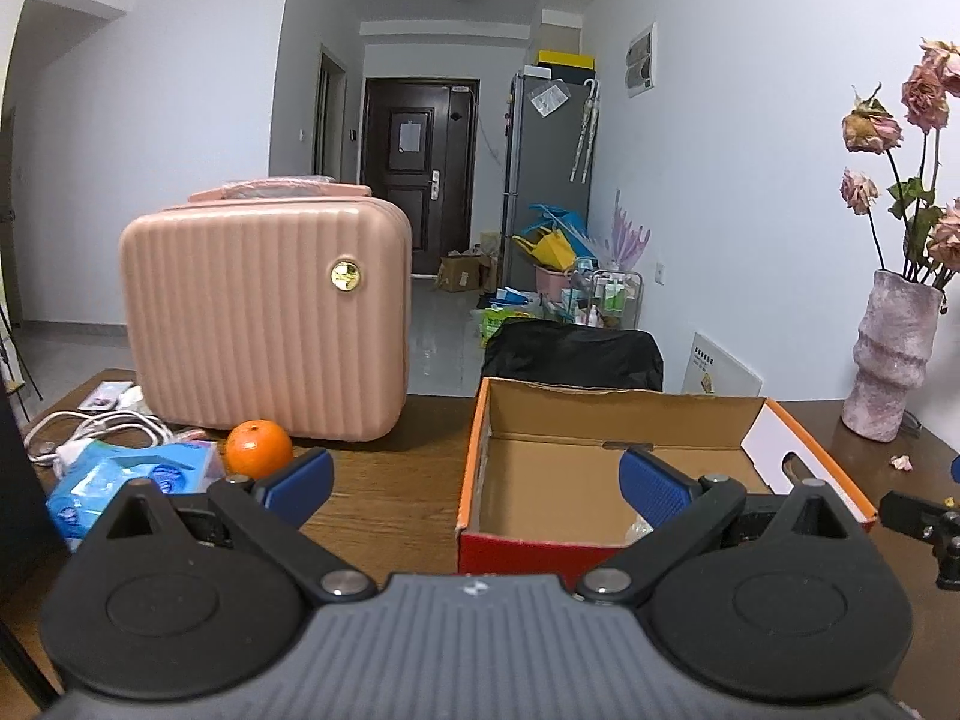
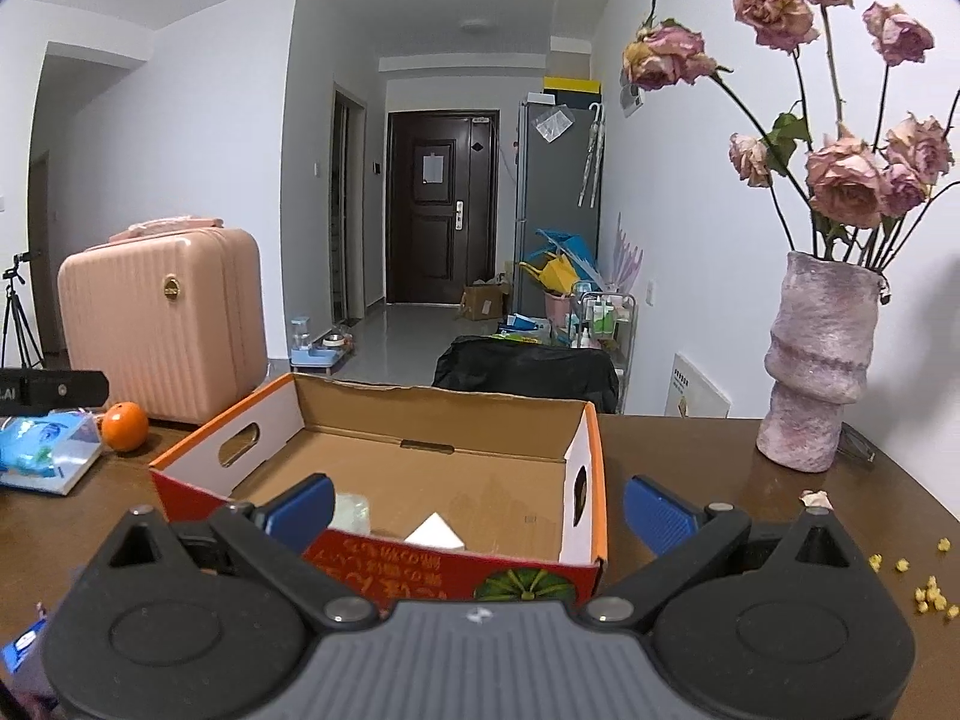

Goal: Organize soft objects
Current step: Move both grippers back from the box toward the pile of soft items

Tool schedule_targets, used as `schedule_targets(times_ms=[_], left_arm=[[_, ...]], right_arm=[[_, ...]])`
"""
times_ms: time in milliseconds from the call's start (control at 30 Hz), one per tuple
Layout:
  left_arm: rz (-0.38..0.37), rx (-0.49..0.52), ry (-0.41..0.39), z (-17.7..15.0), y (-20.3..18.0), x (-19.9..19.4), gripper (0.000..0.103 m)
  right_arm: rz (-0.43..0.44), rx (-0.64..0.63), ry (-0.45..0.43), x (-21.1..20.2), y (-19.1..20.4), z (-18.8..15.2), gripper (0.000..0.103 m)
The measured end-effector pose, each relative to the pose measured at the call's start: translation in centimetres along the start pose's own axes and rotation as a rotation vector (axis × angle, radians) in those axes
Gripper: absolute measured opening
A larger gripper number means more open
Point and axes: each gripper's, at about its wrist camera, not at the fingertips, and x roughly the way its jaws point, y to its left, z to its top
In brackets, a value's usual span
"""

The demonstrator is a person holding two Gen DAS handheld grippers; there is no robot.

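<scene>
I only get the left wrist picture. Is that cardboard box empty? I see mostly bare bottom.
Observer: Not empty. The right wrist view shows a white folded piece lying in the box, against its near wall. What it is, I cannot tell.
Operator: And the other gripper? I see only a black bit of it at my right edge.
Observer: The right gripper is open and holds nothing, facing the box.
Operator: Is the box front just plain red?
Observer: No, a watermelon picture is printed on it, near the right corner.
Operator: Any mess around?
Observer: Yellow crumbs lie scattered on the table, in front of the vase.
</scene>
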Motion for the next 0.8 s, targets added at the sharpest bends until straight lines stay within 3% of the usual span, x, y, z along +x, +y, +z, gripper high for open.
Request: schedule_targets(times_ms=[800], left_arm=[[-0.012, 0.010, 0.033, -5.2, 0.7, -10.1, 0.103]], right_arm=[[0.020, -0.014, -0.003, -9.1, 2.2, -3.7, 0.103]])
